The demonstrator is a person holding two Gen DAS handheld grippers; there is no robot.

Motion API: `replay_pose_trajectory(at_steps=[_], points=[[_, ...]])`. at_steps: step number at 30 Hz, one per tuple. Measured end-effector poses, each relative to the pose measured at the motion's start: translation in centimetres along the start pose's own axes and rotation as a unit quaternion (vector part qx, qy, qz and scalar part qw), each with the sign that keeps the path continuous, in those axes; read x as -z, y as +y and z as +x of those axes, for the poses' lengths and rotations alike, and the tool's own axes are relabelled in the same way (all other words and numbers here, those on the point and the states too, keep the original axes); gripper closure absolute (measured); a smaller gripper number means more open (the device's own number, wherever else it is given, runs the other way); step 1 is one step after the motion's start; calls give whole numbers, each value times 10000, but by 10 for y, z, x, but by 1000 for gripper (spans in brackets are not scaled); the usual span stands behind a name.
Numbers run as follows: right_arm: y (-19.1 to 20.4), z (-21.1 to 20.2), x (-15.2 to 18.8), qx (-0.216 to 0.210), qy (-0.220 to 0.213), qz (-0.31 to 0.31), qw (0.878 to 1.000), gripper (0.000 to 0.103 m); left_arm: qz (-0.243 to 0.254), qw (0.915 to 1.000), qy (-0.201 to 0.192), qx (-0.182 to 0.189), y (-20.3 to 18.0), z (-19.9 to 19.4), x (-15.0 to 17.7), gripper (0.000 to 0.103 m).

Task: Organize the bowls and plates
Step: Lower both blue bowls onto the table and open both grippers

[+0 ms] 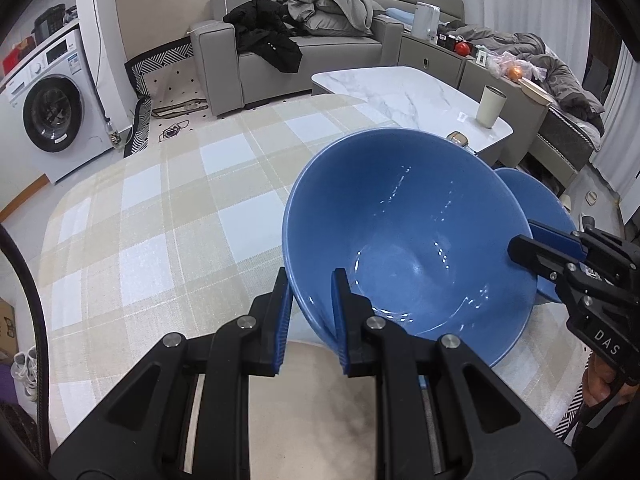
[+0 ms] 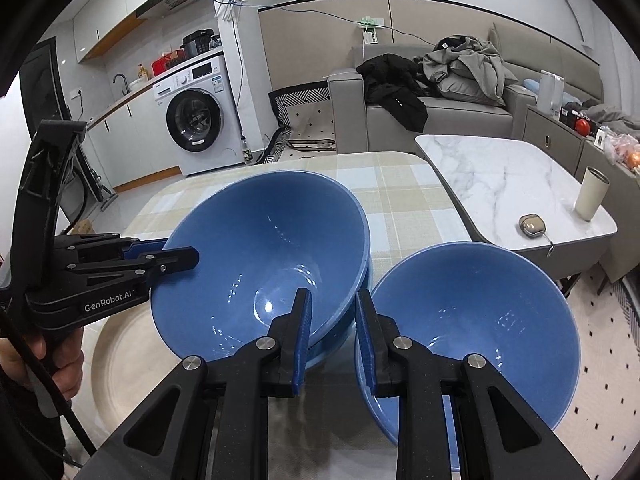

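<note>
Covering table, plaid cloth point(image 1: 168, 200) w/ sofa point(image 1: 296, 56) behind; L claw point(image 1: 310, 316) grips big bowl point(image 1: 404, 232), R claw point(image 2: 333, 332) too.

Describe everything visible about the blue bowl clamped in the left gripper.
The blue bowl is deep and conical, with a glossy glazed look, probably ceramic, and a small round bottom. It is empty and shows light glints inside. It is tilted, its opening turned toward the cameras. The left gripper is shut on its near rim, one finger inside and one outside. It sits over a beige plate on the plaid tablecloth; whether it touches the plate cannot be told. A second blue bowl, in the right gripper, sits beside it.
</note>
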State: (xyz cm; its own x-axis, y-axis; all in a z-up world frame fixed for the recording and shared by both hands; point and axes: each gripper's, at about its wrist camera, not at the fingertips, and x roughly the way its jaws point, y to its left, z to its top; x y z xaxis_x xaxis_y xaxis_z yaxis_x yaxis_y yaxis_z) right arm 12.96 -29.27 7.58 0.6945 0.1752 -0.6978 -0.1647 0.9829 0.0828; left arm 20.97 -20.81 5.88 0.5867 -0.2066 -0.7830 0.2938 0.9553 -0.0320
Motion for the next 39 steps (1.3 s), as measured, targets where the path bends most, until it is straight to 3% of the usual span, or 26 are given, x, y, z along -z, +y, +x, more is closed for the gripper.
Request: replay_pose_trajectory(at_steps=[21,29,36,39], points=[[9,8,8,223,-71,-202,9995,78,-24,9994,243,-261,-1,20,7,87],[7,10,9,145,-73,-200,9997,76,-224,9990,363,-96,6,22,14,87],[5,6,10,78,-192,-228,9995,64,-313,9989,344,-40,6,13,19,78],[1,-2,10,4,-292,-174,9994,48,-398,9988,283,16,6,6,21,58]])
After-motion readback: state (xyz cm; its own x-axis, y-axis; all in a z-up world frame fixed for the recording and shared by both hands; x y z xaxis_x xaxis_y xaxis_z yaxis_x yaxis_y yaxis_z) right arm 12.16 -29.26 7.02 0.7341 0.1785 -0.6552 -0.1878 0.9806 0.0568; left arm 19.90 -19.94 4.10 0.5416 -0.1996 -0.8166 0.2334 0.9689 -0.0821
